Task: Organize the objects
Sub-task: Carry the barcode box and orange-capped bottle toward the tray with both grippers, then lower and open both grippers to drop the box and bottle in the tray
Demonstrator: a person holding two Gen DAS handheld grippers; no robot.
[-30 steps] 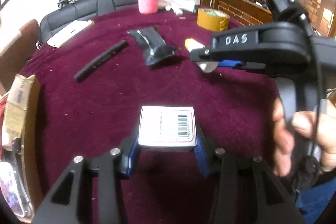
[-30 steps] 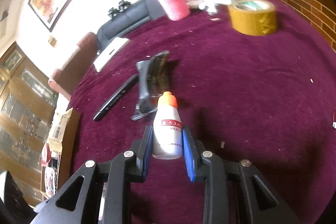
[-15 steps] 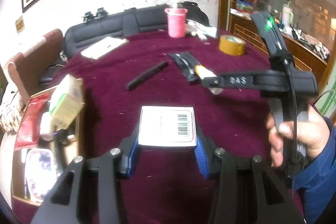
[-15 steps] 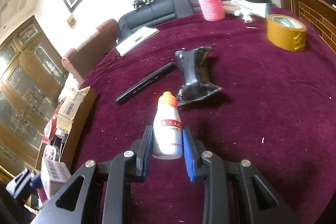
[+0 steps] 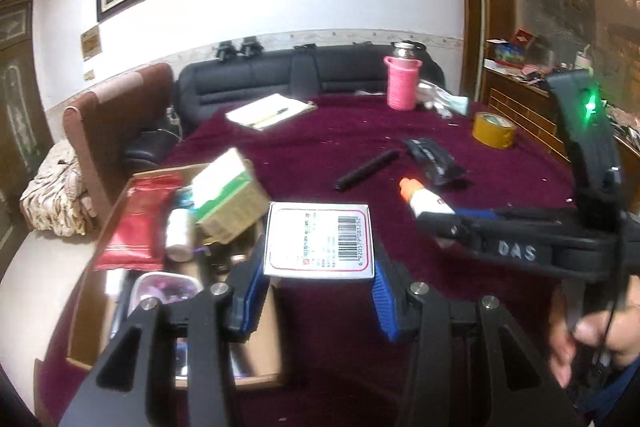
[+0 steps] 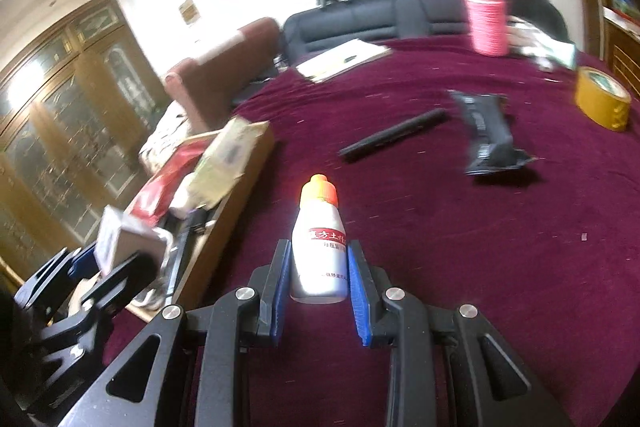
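My left gripper (image 5: 318,287) is shut on a white box with a barcode (image 5: 319,245), held above the right edge of a cardboard box (image 5: 260,355). My right gripper (image 6: 319,281) is shut on a small white bottle with an orange cap (image 6: 319,243), carried over the maroon table. The left wrist view shows the right gripper (image 5: 440,227) from the side, the bottle (image 5: 424,199) sticking out of it and a hand (image 5: 588,339) on its handle. In the right wrist view the left gripper (image 6: 100,259) with its white box (image 6: 120,243) is at the lower left, over the cardboard box (image 6: 236,187).
The cardboard box holds a red packet (image 5: 138,223), a tan and green carton (image 5: 228,195) and other small items. On the maroon cloth lie a black stick (image 5: 368,169), a black pouch (image 5: 434,161), a yellow tape roll (image 5: 493,131), a pink cup (image 5: 401,83) and a notepad (image 5: 270,111).
Both grippers have swung left with their loads, toward the cardboard box, which has come fully into both views. The stick, pouch and tape now lie further off to the right.
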